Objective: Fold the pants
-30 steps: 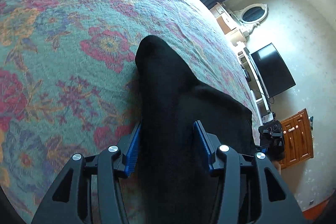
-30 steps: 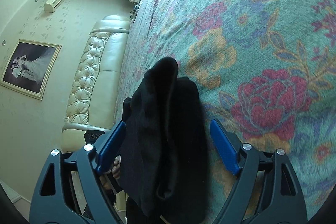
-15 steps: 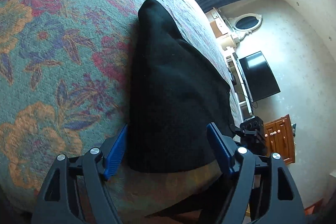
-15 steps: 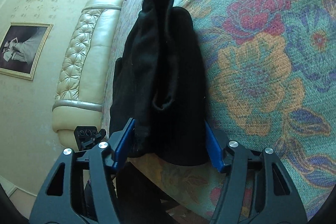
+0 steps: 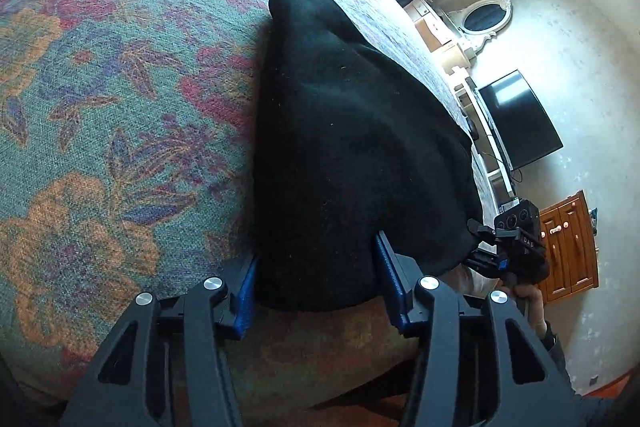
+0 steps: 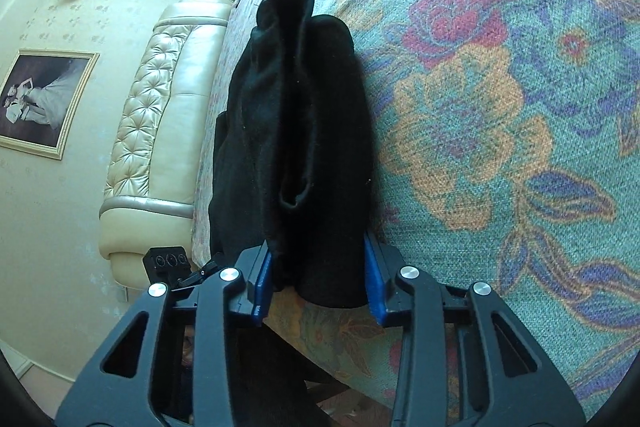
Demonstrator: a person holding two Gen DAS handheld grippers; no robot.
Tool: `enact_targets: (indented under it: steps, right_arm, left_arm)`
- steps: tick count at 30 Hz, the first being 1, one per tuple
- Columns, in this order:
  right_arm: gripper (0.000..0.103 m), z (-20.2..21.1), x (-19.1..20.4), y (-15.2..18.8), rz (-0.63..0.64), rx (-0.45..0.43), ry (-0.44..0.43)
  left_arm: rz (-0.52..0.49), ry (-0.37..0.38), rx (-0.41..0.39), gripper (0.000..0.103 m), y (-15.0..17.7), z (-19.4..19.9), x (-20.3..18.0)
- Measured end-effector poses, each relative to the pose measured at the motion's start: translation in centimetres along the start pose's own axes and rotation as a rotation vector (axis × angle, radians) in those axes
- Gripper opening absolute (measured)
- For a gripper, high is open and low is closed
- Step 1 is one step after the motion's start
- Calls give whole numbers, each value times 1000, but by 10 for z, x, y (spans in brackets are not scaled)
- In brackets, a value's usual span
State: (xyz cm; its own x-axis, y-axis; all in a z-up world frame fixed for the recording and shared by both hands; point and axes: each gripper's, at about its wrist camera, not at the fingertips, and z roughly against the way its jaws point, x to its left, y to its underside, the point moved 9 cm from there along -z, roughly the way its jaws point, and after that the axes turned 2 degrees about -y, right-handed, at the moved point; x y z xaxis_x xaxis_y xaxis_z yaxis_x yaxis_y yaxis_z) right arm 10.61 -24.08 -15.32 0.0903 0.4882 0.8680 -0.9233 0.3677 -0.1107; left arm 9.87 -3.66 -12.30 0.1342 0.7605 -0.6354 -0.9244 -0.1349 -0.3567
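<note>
The black pants [image 5: 344,147] lie folded in a thick bundle on the floral bedspread [image 5: 100,107], near the bed's front edge. My left gripper [image 5: 316,287] straddles the bundle's near end, its blue pads [image 5: 245,291] close against the cloth on both sides. In the right wrist view the same pants [image 6: 304,131] show stacked layers, and my right gripper [image 6: 318,287] straddles the other near corner with its blue pads [image 6: 262,287] against the cloth. The right gripper also shows in the left wrist view [image 5: 508,247] beside the bundle.
The bedspread [image 6: 500,107] stretches wide beyond the pants. A padded cream headboard [image 6: 160,115] stands to one side of the bed. A black TV [image 5: 516,119] and a wooden cabinet [image 5: 568,243] stand by the wall past the bed's other side.
Both grippers drew back to the bundle's near edge and opened about half a second ago. Now both have narrowed until the pads press against the cloth.
</note>
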Motion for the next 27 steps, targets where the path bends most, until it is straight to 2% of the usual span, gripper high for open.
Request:
enact_targets:
  steps: [7, 22, 27]
  right_arm:
    - [34, -3, -4, -1, -1, -9, -23]
    - [35, 16, -28, -4, -34, -47, -88]
    - [35, 28, -37, -1, -55, -61, -105]
  left_arm:
    - [-45, 2, -24, 55, -1, 0, -2]
    - [-31, 24, -32, 64, -1, -4, -6]
    - [-52, 26, -25, 72, 0, -3, -9]
